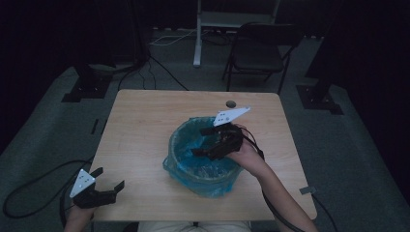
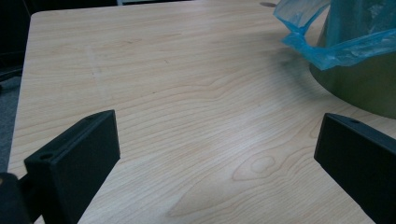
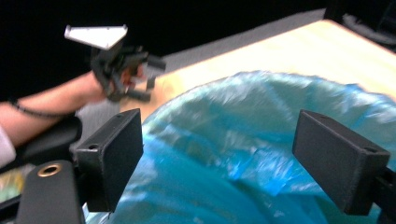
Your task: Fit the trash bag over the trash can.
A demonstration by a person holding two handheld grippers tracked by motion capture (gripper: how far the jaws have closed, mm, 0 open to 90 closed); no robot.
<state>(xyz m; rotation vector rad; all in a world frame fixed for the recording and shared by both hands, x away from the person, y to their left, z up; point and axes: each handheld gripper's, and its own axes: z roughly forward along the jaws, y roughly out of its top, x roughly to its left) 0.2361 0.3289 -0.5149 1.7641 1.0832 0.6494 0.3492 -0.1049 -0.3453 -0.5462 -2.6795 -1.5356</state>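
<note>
**Right gripper over the lined bin, left gripper idle at the table's near corner**

While the right gripper [image 1: 205, 142] hangs above the mouth of the bin [image 1: 203, 181], its two jaws stand spread wide with nothing between them. Seen from the right gripper view, those jaws frame the crumpled blue liner bag [image 3: 261, 154] that fills the bin's inside and folds over its rim. The bin stands on the wooden table [image 1: 140, 125], right of the middle and toward the near edge, and the bag's loose edge drapes down its outer wall.

At the near left corner of the table, the left gripper [image 1: 110, 179] rests low, well apart from the bin, its jaws likewise parted and empty. From the left gripper view, bare wood lies between the jaws, and the olive wall of the bin [image 2: 359, 88] with the blue bag's overhang [image 2: 327, 46] shows at the upper right. Behind the table stands a folding chair [image 1: 258, 53] on grey carpet.
</note>
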